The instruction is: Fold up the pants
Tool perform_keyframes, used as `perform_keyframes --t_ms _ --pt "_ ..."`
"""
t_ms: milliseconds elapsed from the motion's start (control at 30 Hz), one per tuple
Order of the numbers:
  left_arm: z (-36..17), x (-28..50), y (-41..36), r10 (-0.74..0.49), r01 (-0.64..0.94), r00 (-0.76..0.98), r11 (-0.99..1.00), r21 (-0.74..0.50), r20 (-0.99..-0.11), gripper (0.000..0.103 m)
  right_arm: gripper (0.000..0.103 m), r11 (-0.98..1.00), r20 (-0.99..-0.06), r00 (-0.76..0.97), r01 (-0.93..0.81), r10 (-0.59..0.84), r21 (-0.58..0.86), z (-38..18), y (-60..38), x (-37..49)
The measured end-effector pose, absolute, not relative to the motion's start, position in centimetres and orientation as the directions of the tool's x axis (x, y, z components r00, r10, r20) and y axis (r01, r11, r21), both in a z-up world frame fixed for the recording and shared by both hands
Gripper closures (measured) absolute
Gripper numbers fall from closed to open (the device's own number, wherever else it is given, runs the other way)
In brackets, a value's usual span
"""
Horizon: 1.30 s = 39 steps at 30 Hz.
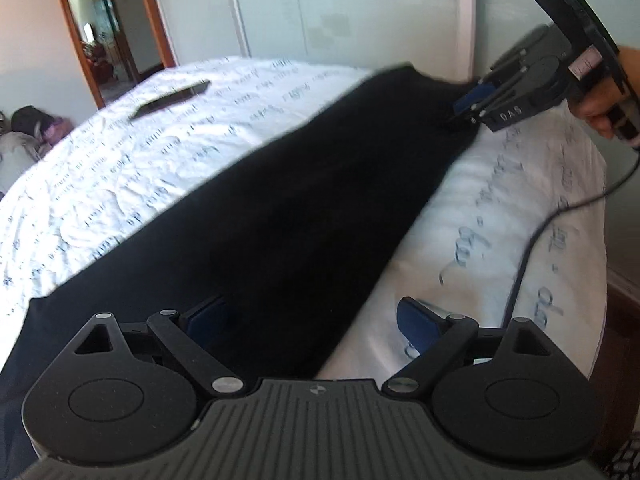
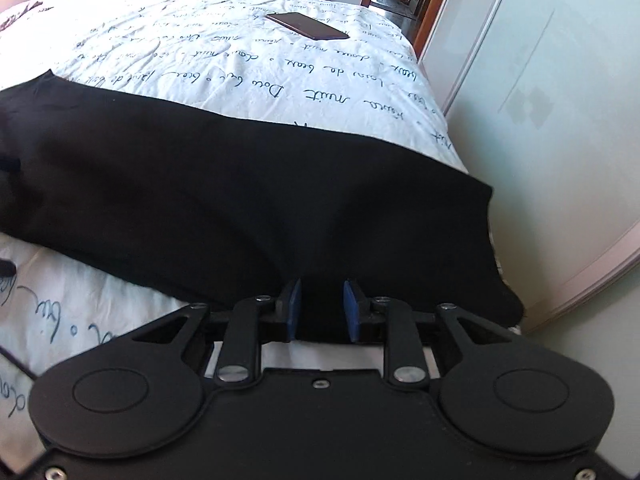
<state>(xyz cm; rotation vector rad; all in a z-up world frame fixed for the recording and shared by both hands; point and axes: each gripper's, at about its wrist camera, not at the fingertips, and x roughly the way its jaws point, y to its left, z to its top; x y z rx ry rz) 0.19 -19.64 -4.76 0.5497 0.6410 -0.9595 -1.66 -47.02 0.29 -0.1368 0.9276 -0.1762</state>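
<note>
Pants (image 2: 240, 184) between right fingers (image 2: 295, 308)

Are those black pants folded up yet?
Not fully: the black pants lie as one long strip across the bed; whether halved lengthwise, cannot tell.

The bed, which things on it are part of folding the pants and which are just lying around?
Part of the job:
black pants
left gripper, open over one end
right gripper, shut on the other end

Just lying about:
phone on the bedspread
cable

Black left gripper (image 1: 316, 316), blue pads; right gripper (image 1: 466, 114) marked "DAS"; bare hand (image 1: 600, 100)
</note>
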Motion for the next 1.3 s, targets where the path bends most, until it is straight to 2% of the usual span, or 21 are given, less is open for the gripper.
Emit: perform_keyframes --t_ms 100,167,200,267,333,400,500,600,633,700,733,800,867,933,1033,1133,1167,1233,1300 --pt "-3.5 2.1 -19.8 -0.592 0.819 0.469 0.569 0.073 -0.655 0.003 0.073 0.990 -0.730 0.669 0.084 -0.139 -0.111 1.3 -45.9 -1.0" --pt "-4.1 3.5 -20.5 -0.552 0.786 0.479 0.616 0.054 -0.683 0.001 0.070 0.996 -0.734 0.674 0.036 -0.087 -0.086 0.7 -44.8 0.4" --pt "-4.8 4.0 -20.9 -0.518 0.780 0.471 0.623 0.063 -0.715 0.006 0.065 0.997 -0.756 0.652 0.006 -0.062 -0.076 0.1 -44.3 1.1" --pt "-5.9 4.0 -21.2 -0.469 0.783 0.465 0.613 0.102 -0.751 0.007 0.063 0.994 -0.794 0.606 -0.050 -0.048 -0.098 -1.3 -43.7 1.5" --pt "-5.9 3.1 -19.9 -0.489 0.788 0.478 0.606 0.110 -0.730 0.006 0.061 0.985 -0.794 0.605 -0.092 -0.061 -0.146 -1.2 -43.0 0.8" --pt "-5.4 2.8 -18.8 -0.506 0.783 0.478 0.616 0.088 -0.718 0.007 0.061 0.989 -0.789 0.610 -0.059 -0.070 -0.134 -0.1 -43.1 0.3" --pt "-3.9 3.6 -17.1 -0.502 0.706 0.555 0.706 0.057 -0.663 0.003 0.060 0.996 -0.723 0.690 -0.019 -0.048 -0.084 1.3 -42.3 0.3" --pt "-3.5 5.4 -15.3 -0.394 0.577 0.660 0.811 0.097 -0.640 0.002 0.050 0.999 -0.676 0.737 -0.032 0.012 -0.017 1.4 -40.9 1.7" --pt "-3.7 5.9 -14.8 -0.347 0.543 0.671 0.832 0.115 -0.655 0.002 0.045 0.999 -0.682 0.731 -0.047 0.028 -0.009 0.9 -40.2 2.5" --pt "-4.4 6.4 -13.4 -0.298 0.520 0.651 0.845 0.125 -0.698 0.003 0.043 0.993 -0.738 0.672 -0.113 0.056 -0.028 -0.7 -38.8 4.1" --pt "-4.8 6.7 -12.6 -0.294 0.525 0.628 0.844 0.113 -0.721 0.005 0.043 0.985 -0.772 0.634 -0.154 0.041 -0.074 -1.7 -37.9 4.5" --pt "-4.6 6.1 -10.1 -0.305 0.512 0.600 0.857 0.062 -0.740 0.010 0.043 0.972 -0.755 0.656 -0.170 -0.013 -0.165 -1.5 -36.2 4.3" --pt "-3.2 5.1 -6.6 -0.346 0.474 0.605 0.880 -0.025 -0.717 0.008 0.044 0.975 -0.704 0.708 -0.193 0.061 -0.110 0.6 -34.9 4.7" --pt "-1.5 4.0 -2.5 -0.331 0.388 0.658 0.919 -0.073 -0.677 0.007 0.044 0.966 -0.651 0.736 -0.256 0.185 -0.016 2.7 -33.3 6.3" --pt "1.3 2.6 2.8 -0.158 0.216 0.763 0.976 0.017 -0.627 0.006 0.044 0.931 -0.615 0.733 -0.364 0.292 0.009 3.5 -29.5 10.1" --pt "4.4 1.4 6.7 0.122 -0.004 0.833 0.977 0.215 -0.539 0.003 0.045 0.904 -0.623 0.709 -0.427 0.332 -0.004 2.9 -25.8 14.3" --pt "5.3 1.1 7.6 0.218 -0.080 0.840 0.955 0.284 -0.496 0.000 0.045 0.895 -0.632 0.686 -0.446 0.362 0.029 2.6 -25.0 16.0" --pt "6.5 0.9 8.7 0.365 -0.200 0.829 0.901 0.386 -0.423 0.000 0.045 0.881 -0.651 0.637 -0.461 0.412 0.107 1.8 -23.9 18.9" --pt "6.9 1.1 9.5 0.401 -0.235 0.821 0.886 0.399 -0.406 0.000 0.045 0.877 -0.671 0.604 -0.454 0.430 0.154 0.9 -23.1 21.2"
